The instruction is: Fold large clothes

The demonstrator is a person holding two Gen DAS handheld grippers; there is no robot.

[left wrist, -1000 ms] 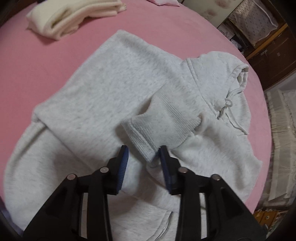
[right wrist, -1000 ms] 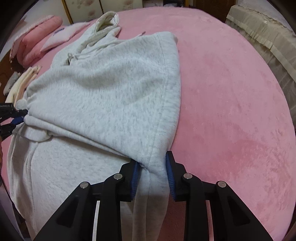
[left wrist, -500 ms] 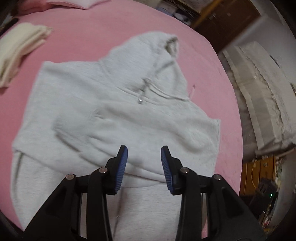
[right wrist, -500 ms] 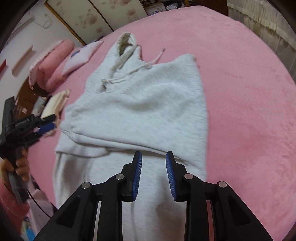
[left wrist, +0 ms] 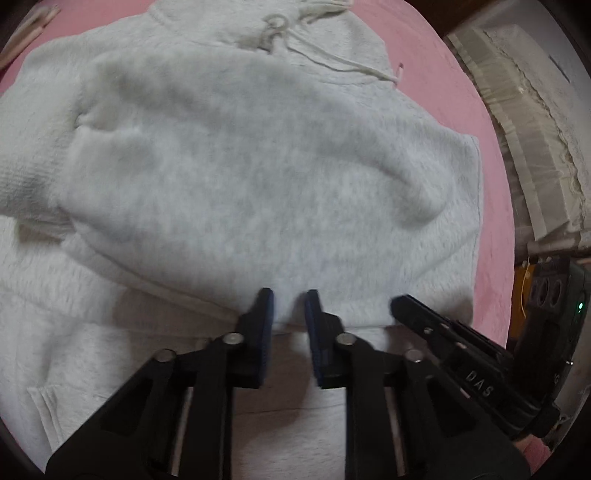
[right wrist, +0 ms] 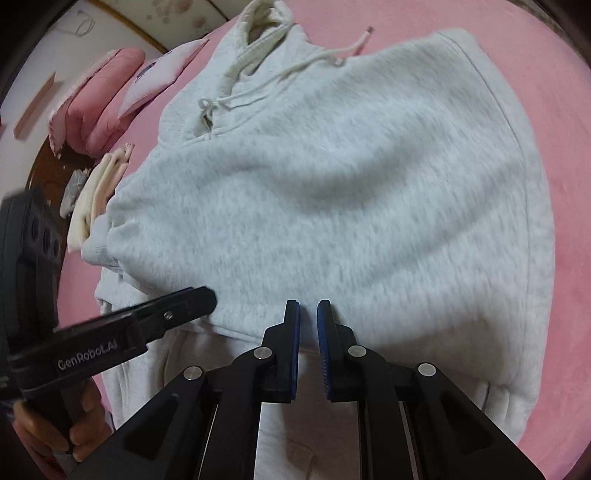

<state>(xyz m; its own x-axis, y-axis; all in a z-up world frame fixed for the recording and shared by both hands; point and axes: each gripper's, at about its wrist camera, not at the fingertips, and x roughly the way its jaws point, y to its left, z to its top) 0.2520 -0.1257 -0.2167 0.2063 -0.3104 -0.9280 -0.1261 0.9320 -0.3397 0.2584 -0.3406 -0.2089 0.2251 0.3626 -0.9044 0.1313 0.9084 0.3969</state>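
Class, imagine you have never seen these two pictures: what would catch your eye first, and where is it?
A big pale grey hoodie fills both views, spread on a pink bed cover with its sleeves folded across the body and its hood at the far end. Near the bottom, the left gripper and right gripper sit side by side at the sleeve's near edge, jaws slightly apart. Pink pillows lie at the bed's far left.
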